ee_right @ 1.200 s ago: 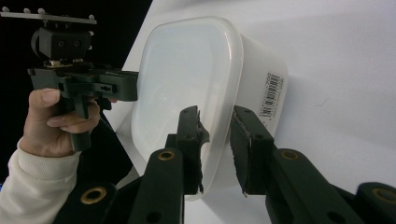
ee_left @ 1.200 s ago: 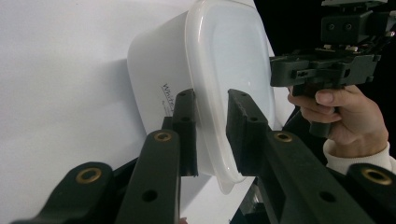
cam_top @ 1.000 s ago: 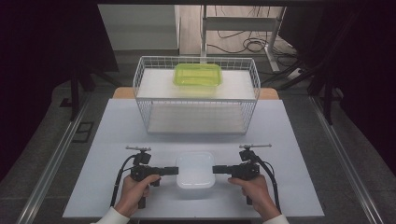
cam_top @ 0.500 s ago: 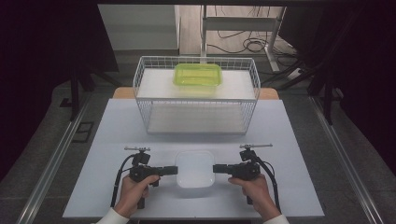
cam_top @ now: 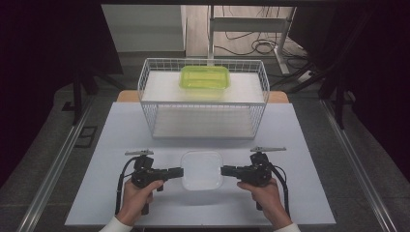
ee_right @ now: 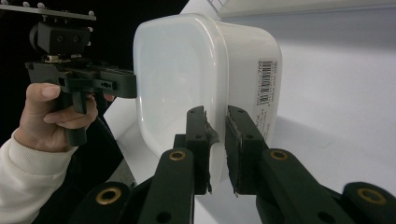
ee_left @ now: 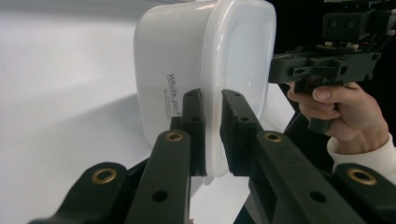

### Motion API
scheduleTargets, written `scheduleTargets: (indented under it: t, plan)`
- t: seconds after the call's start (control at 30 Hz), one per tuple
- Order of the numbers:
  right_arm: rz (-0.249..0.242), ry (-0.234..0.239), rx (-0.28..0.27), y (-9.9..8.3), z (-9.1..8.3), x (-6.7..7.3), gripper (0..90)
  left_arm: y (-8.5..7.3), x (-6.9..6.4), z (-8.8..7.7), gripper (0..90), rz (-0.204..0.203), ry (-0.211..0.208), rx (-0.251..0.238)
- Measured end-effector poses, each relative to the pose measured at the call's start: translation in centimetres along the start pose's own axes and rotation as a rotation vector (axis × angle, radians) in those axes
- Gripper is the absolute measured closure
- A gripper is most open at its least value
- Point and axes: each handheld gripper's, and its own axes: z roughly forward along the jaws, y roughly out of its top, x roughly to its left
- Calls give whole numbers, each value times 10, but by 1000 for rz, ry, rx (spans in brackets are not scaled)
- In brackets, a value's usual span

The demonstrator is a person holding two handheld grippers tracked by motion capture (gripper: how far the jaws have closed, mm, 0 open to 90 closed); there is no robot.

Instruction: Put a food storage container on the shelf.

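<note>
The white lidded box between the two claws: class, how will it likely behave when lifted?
The white box looks like thin translucent plastic, so probably light and slightly flexible. Its glossy rim, pinched by the left claw and right claw, may slip.

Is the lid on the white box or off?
On. The white box has its lid seated, and both tools pinch its rim.

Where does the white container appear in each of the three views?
High view: white container at bottom centre, between both tools.
Left gripper view: upper centre, its rim between the black jaws.
Right gripper view: centre, rim between the jaws.
Shared landmark: the white table.
</note>
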Motion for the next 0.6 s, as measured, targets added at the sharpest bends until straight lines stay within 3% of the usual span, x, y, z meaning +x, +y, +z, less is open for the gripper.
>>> scheduleTargets:
  t: [0.6]
  plan:
    - [-119, -18, -58, 13, -14, 20, 794, 10, -15, -9, 806, 83, 6, -50]
